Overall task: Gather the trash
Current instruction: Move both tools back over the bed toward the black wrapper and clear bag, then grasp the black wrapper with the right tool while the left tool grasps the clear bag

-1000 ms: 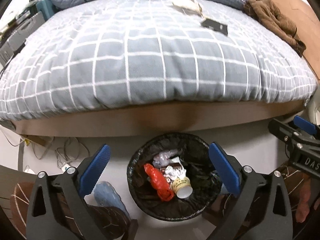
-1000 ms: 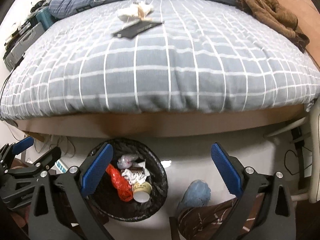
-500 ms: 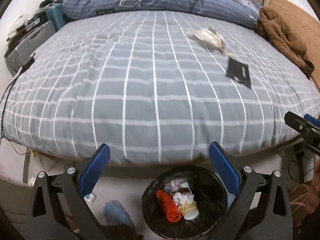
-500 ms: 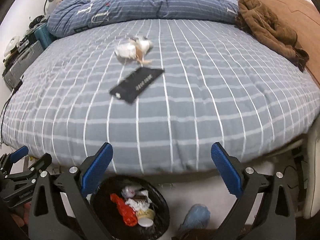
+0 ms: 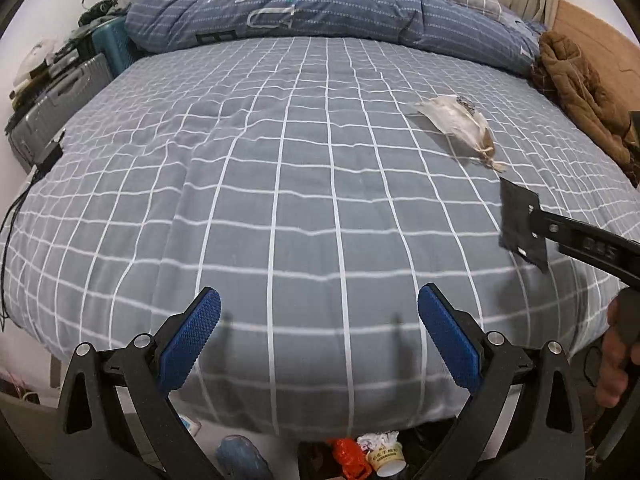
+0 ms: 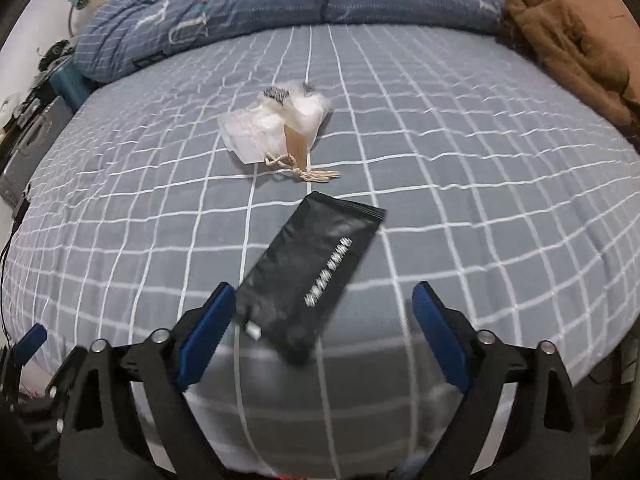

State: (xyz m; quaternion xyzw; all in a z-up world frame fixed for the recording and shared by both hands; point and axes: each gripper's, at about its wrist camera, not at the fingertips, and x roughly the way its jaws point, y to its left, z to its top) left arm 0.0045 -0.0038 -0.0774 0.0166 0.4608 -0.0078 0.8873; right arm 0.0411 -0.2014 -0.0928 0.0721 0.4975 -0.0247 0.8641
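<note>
Both grippers have swung up from the black-lined trash bin (image 5: pixel 372 460) to over the grey checked bed (image 5: pixel 280 184). The right gripper (image 6: pixel 324 324) is closing, with the flat black foil pouch (image 6: pixel 316 272) between its jaws, unpinched; the left gripper (image 5: pixel 320 336) gapes empty. Best lower squarely, pinching pouch, not quilt.

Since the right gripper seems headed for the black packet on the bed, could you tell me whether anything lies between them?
Nothing visible does. The black packet lies flat on the bed cover, directly ahead of the right gripper, whose fingers are closing. The white wrapper lies farther back, beyond it.
</note>
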